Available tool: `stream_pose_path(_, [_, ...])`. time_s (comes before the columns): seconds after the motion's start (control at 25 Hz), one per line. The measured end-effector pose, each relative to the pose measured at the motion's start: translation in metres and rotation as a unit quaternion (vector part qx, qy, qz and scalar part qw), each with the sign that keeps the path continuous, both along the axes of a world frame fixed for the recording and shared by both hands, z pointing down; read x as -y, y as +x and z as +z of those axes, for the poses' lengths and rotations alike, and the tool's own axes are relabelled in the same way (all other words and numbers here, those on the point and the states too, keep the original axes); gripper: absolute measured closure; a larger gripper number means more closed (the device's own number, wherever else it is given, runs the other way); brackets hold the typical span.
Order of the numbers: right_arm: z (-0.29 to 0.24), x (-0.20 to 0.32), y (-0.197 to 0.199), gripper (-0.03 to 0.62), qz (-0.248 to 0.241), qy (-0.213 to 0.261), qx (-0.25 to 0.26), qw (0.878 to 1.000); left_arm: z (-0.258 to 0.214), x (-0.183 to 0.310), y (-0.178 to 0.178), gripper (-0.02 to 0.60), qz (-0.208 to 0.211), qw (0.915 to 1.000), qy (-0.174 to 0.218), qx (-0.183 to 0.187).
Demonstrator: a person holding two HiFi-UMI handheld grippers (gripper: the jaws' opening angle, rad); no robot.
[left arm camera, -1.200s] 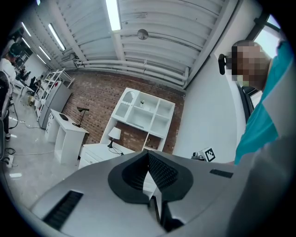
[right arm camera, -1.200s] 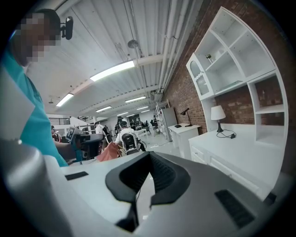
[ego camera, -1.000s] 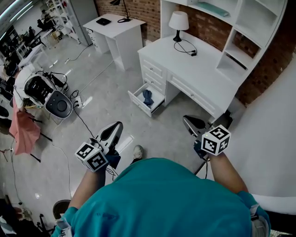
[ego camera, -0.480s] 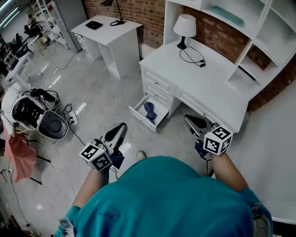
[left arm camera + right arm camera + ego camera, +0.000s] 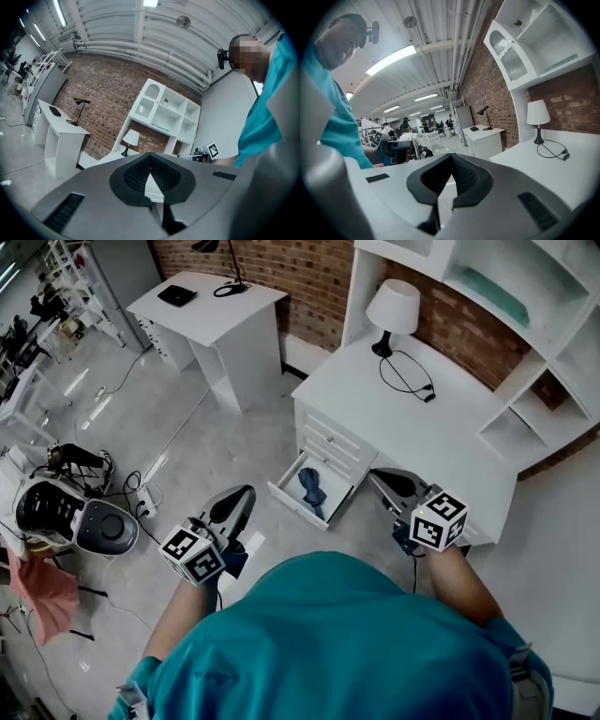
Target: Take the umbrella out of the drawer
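Note:
The blue folded umbrella [image 5: 312,489] lies in the open bottom drawer [image 5: 290,496] at the left end of the white desk [image 5: 441,442]. My left gripper [image 5: 242,493] hangs over the floor just left of the drawer, shut and empty. My right gripper [image 5: 374,475] hovers by the desk front, right of the drawer, also shut with nothing in it. In the left gripper view the left gripper [image 5: 150,157] has its jaw tips touching and faces the desk and shelves. In the right gripper view the right gripper [image 5: 451,157] points along the desk top. The umbrella shows in neither gripper view.
A white lamp [image 5: 392,307] and a black cable [image 5: 409,377] sit on the desk, under a white shelf unit [image 5: 525,296]. A small white table [image 5: 206,306] stands to the left. On the floor at the left are a round machine [image 5: 70,512], cables and a red cloth [image 5: 42,592].
The person has walked toward the desk: the drawer and umbrella now sit much nearer, between the two grippers. Both grippers travelled along and stayed shut.

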State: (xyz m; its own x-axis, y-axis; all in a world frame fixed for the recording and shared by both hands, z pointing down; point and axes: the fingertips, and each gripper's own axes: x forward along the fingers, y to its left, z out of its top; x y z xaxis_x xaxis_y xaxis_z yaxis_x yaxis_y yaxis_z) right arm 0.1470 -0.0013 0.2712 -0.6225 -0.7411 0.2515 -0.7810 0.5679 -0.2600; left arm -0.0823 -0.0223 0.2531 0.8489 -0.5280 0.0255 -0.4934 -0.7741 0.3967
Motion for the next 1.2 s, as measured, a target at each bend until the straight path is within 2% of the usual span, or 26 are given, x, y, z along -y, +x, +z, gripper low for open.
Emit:
stream_pose_path(0.28, [0.019,0.065,0.019,0.576,-0.048,-0.017,-0.001,0.999,0.021,0.054,0.03,0.574,-0.027,0.9994,-0.018,0.009])
stream_pose_path(0.4, [0.026,0.097,0.033,0.574,-0.089,-0.013,0.005,0.996,0.026,0.076,0.048,0.574,-0.065,0.9976,-0.017,0.017])
stream_pose_path(0.52, [0.036,0.122,0.043,0.575,-0.134,-0.027,0.017,0.991,0.029,0.092,0.063,0.574,-0.117,0.9923,-0.04,0.011])
stream_pose_path(0.68, [0.046,0.155,0.045,0.574,-0.175,-0.044,0.02,0.983,0.034,0.103,0.082,0.574,-0.138,0.9886,-0.057,0.024])
stream_pose_path(0.88, [0.059,0.177,0.019,0.574,-0.167,-0.06,0.034,0.984,0.042,0.119,0.064,0.574,-0.124,0.9904,-0.056,0.026])
stream_pose_path(1.04, [0.08,0.182,-0.007,0.574,-0.137,-0.077,0.009,0.987,0.063,0.128,0.036,0.574,-0.105,0.9921,-0.066,0.022])
stream_pose_path(1.2, [0.108,0.187,-0.028,0.574,-0.126,-0.115,-0.013,0.985,0.085,0.139,0.015,0.574,-0.094,0.9928,-0.07,0.025])
